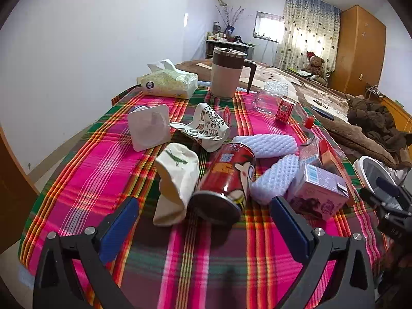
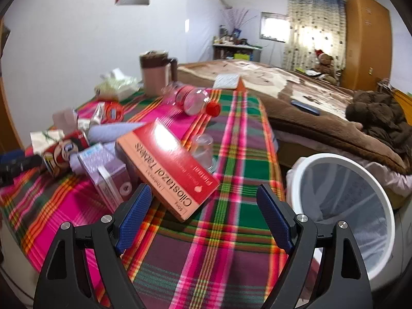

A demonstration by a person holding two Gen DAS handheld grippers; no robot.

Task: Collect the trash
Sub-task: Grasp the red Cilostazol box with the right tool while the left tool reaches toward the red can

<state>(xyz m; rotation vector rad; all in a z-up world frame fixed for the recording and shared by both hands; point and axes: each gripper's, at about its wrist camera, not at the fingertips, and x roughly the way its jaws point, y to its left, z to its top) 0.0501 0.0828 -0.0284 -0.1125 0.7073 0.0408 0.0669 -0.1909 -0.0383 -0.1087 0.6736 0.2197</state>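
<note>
Trash lies on a plaid tablecloth. My left gripper is open, its blue pads either side of the base of a red chip can lying on its side, apart from it. Beside the can are a crumpled white paper cup, white foam pieces and a purple carton. My right gripper is open and empty, just before a red tablet box that leans on the purple carton. A white bin stands at the right, beside the table.
Farther back are a tissue pack, a brown-and-beige jug, a clear bottle with a red cap, a clear plastic cup and crushed paper cups. A bed with a brown blanket lies behind the table.
</note>
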